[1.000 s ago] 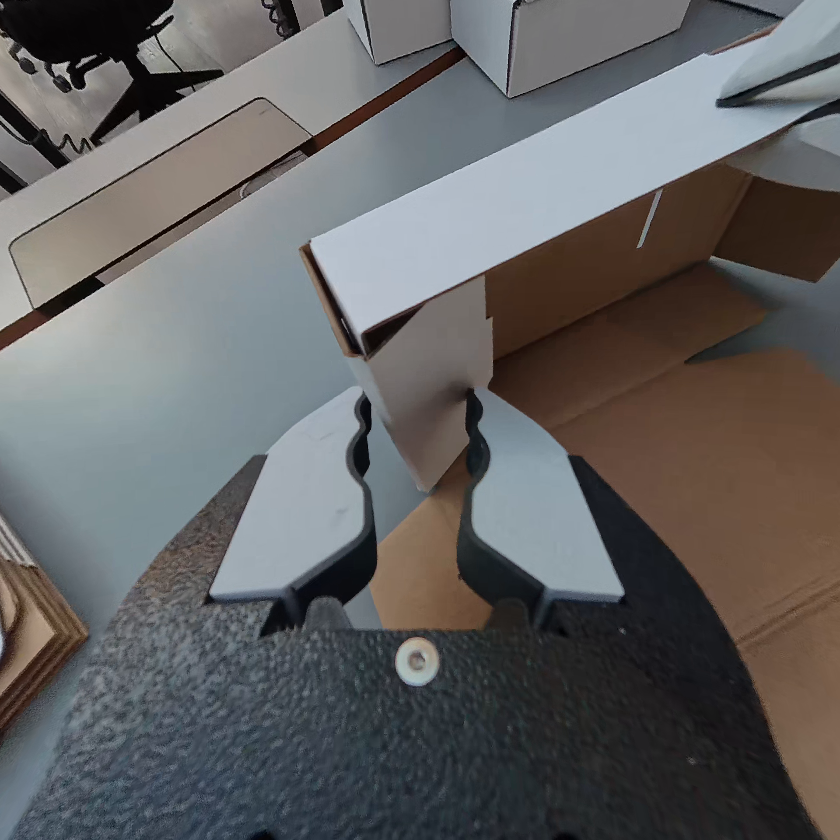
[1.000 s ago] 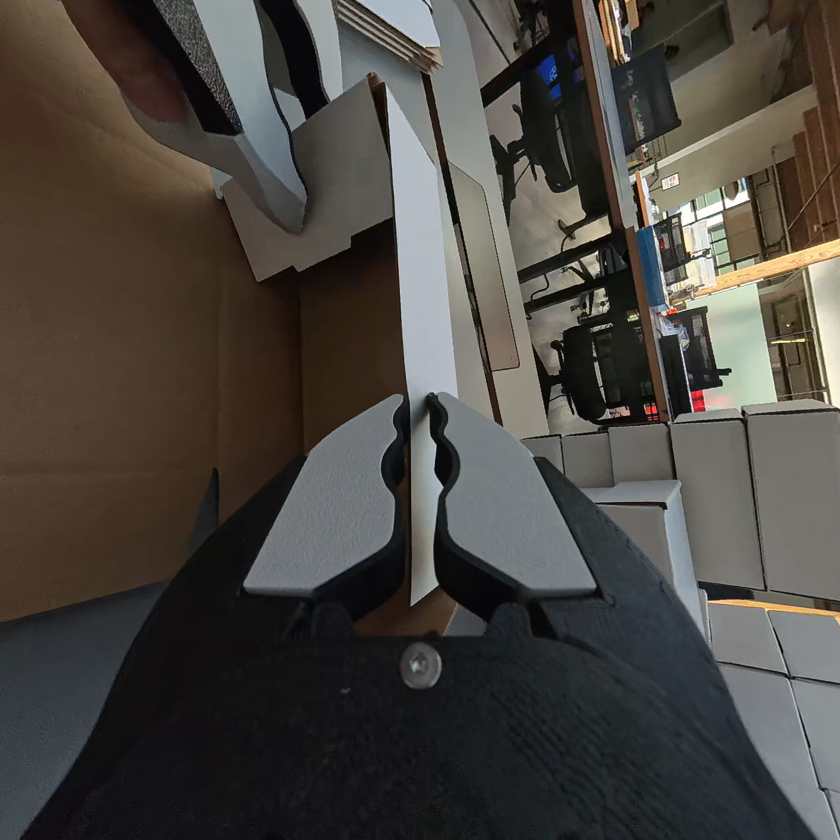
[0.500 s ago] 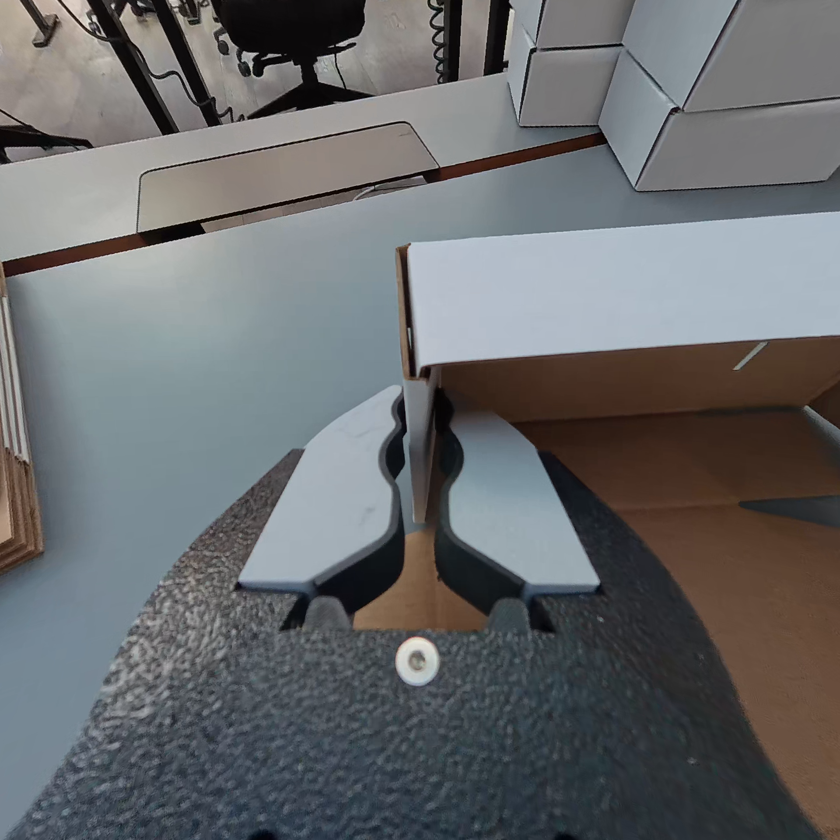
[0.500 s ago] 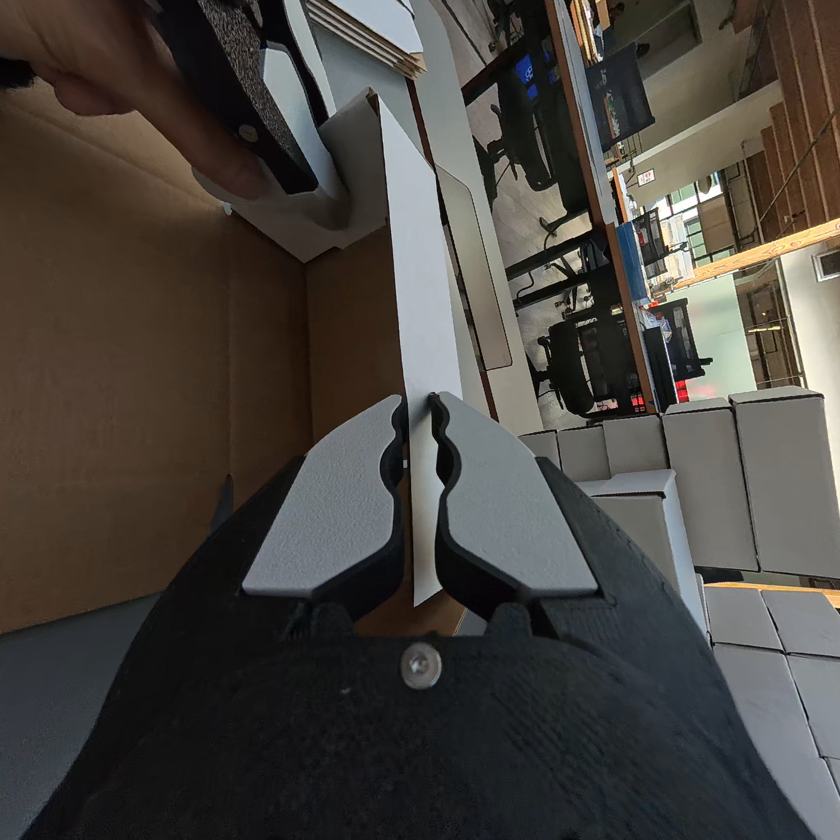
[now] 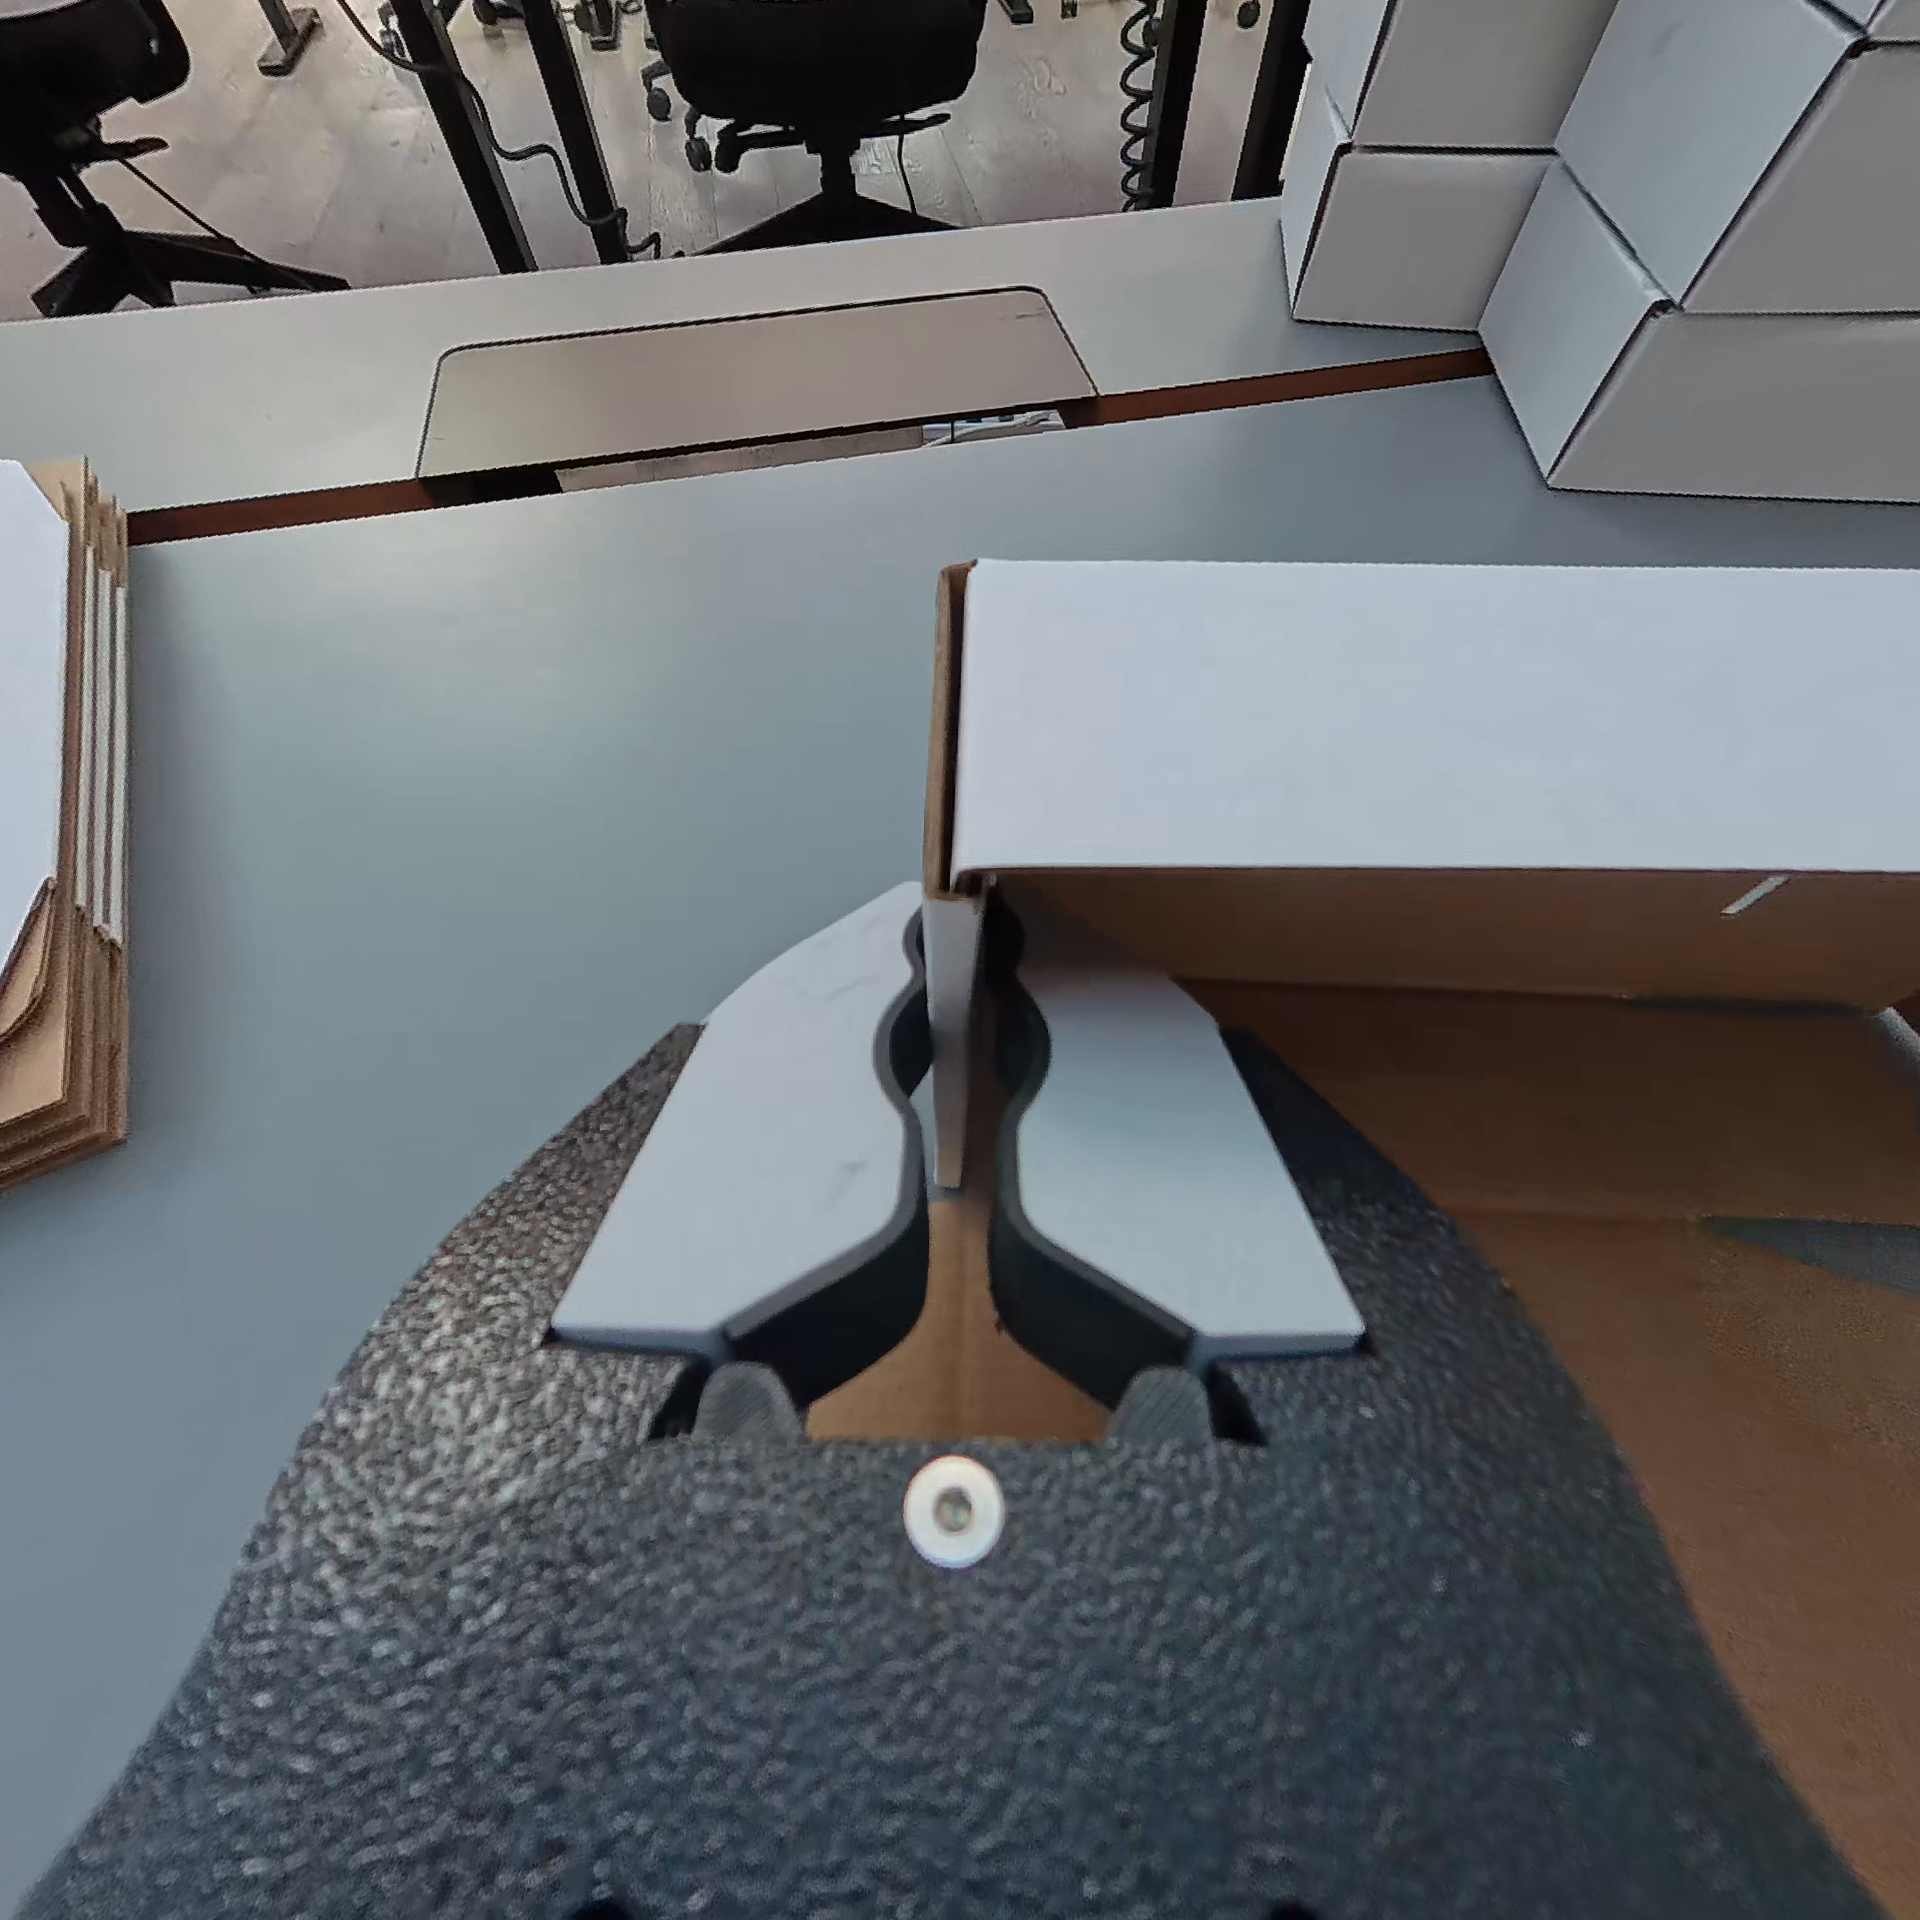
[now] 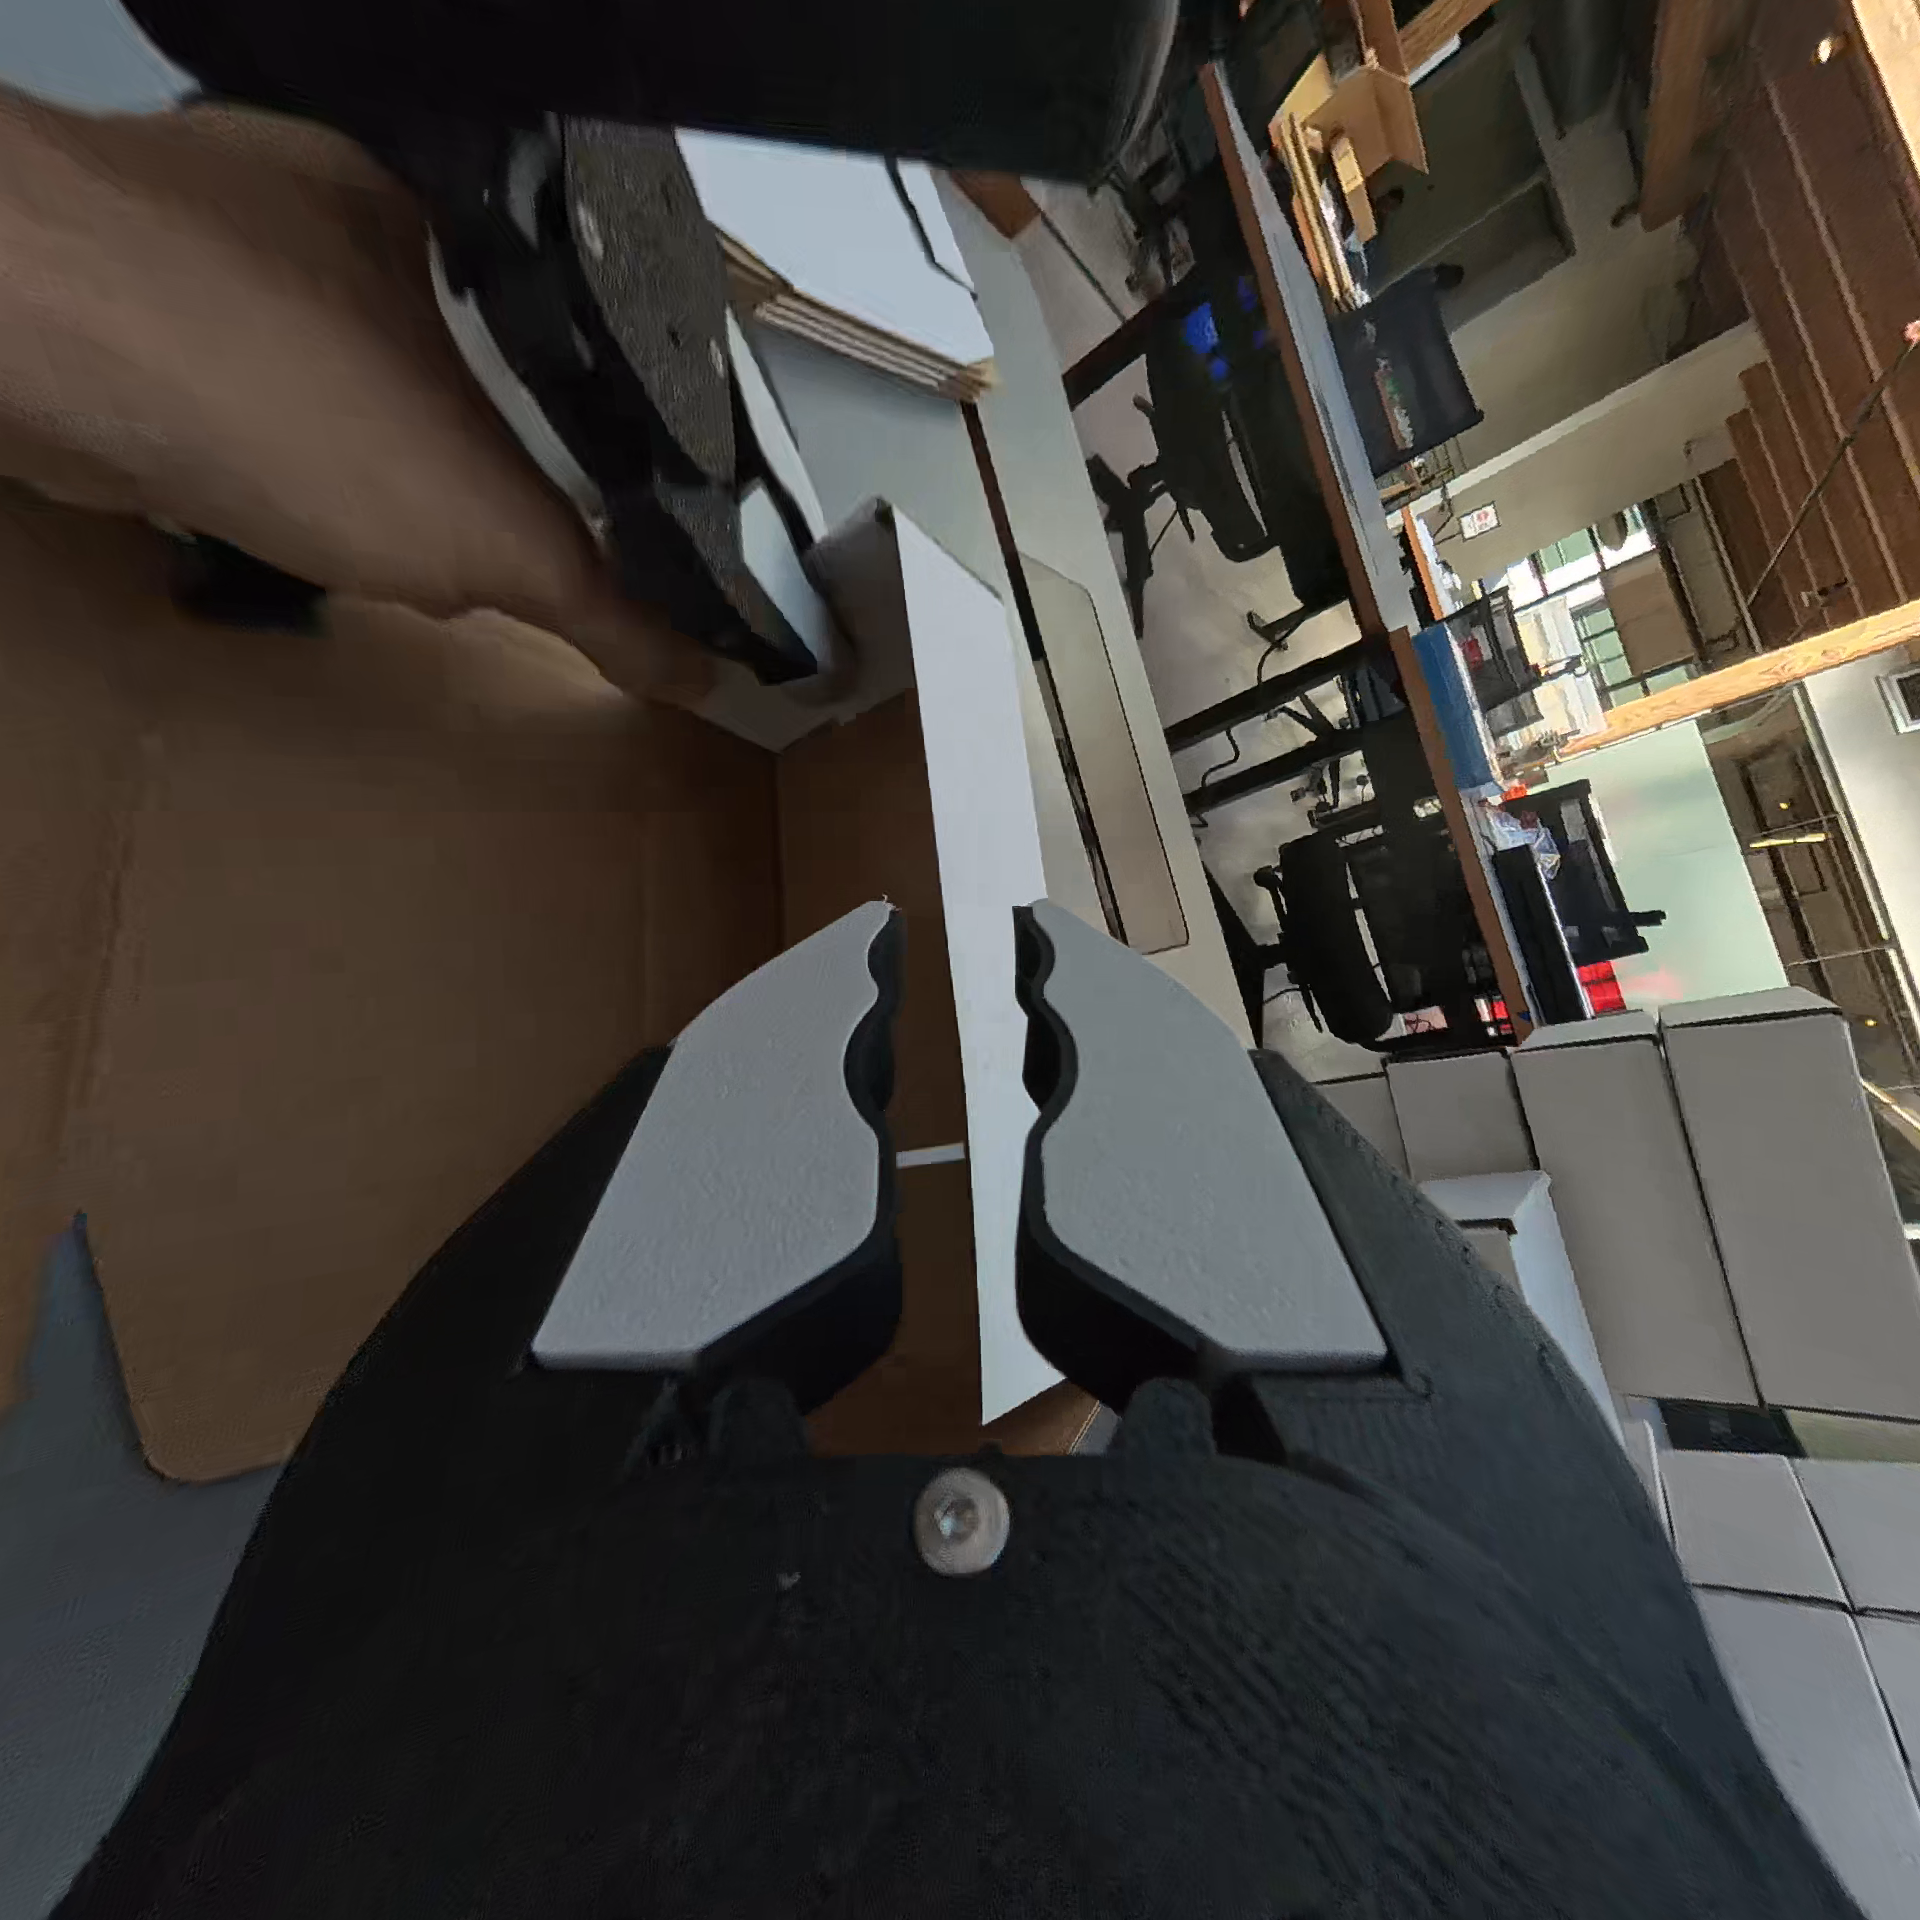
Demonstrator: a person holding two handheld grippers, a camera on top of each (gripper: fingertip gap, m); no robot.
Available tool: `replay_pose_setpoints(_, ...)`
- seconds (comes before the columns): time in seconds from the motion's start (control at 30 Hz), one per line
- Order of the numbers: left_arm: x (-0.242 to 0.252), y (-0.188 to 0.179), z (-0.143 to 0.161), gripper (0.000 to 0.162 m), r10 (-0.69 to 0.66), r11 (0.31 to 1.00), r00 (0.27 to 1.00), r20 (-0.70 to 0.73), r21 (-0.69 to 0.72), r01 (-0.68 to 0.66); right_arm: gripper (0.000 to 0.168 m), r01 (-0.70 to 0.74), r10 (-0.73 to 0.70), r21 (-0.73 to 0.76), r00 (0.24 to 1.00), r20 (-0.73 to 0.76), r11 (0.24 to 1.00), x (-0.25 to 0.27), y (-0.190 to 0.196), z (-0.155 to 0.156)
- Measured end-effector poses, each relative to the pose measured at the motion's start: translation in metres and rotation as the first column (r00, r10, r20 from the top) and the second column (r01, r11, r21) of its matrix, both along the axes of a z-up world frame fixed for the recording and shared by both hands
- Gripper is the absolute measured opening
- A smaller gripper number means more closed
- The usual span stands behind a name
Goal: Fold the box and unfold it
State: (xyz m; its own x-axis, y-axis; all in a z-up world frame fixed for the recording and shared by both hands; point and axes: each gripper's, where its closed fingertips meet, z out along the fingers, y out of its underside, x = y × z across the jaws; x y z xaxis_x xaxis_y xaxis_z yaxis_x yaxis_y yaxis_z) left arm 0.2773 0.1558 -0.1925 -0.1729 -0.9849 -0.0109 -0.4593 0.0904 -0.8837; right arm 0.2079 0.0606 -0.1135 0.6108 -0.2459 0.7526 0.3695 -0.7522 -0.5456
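A cardboard box, white outside and brown inside, lies partly folded on the grey table. Its long wall (image 5: pixel 1403 727) stands upright over the flat brown base (image 5: pixel 1558 1195). My left gripper (image 5: pixel 956 935) is shut on the small white end flap (image 5: pixel 951 1039) at the wall's left corner. In the right wrist view, my right gripper (image 6: pixel 954 920) is open, and the wall's top edge (image 6: pixel 982 831) runs between its fingers with a gap on each side. The left gripper (image 6: pixel 800 634) and a hand show at the wall's far end there.
A stack of flat cardboard sheets (image 5: pixel 62 831) lies at the table's left edge. Folded white boxes (image 5: pixel 1662 312) stand at the back right, also seen in the right wrist view (image 6: pixel 1714 1195). A second desk (image 5: pixel 748 364) and office chairs lie beyond.
My left gripper closed on the end flap and turned it square to the wall. My right gripper, shut on the wall's top edge before, has opened around it.
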Motion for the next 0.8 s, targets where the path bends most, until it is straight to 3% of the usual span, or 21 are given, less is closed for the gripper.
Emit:
replay_pose_setpoints(0.07,0.0,0.0,0.0,0.007,0.002,1.0,1.0,0.001,0.004,-0.002,0.01,-0.026,0.027,0.105,1.0,-0.009,0.994,-0.006,0.012,0.021)
replay_pose_setpoints(0.13,0.0,0.0,0.0,0.007,0.003,1.0,1.0,0.001,0.004,-0.003,0.0,0.02,-0.025,0.11,0.999,0.042,0.994,0.006,0.016,0.029)
replay_pose_setpoints(0.33,0.0,0.001,0.0,0.007,0.008,1.0,1.0,-0.001,0.005,-0.008,0.0,0.093,-0.091,-0.175,0.996,0.02,0.98,0.033,0.031,-0.019)
replay_pose_setpoints(0.5,0.0,0.001,-0.001,0.006,-0.002,1.0,1.0,-0.011,-0.017,0.001,0.0,0.156,-0.164,-0.123,0.985,-0.059,0.98,0.033,0.03,-0.03)
replay_pose_setpoints(0.67,0.0,0.003,0.0,0.007,0.012,1.0,1.0,-0.005,-0.026,-0.012,0.0,0.17,-0.16,-0.051,0.975,0.155,0.984,0.023,0.026,-0.011)
replay_pose_setpoints(0.8,-0.006,0.019,0.009,0.006,0.08,0.996,0.996,0.037,-0.055,-0.077,0.0,0.295,-0.283,0.045,0.847,0.449,0.954,0.002,-0.008,0.025)
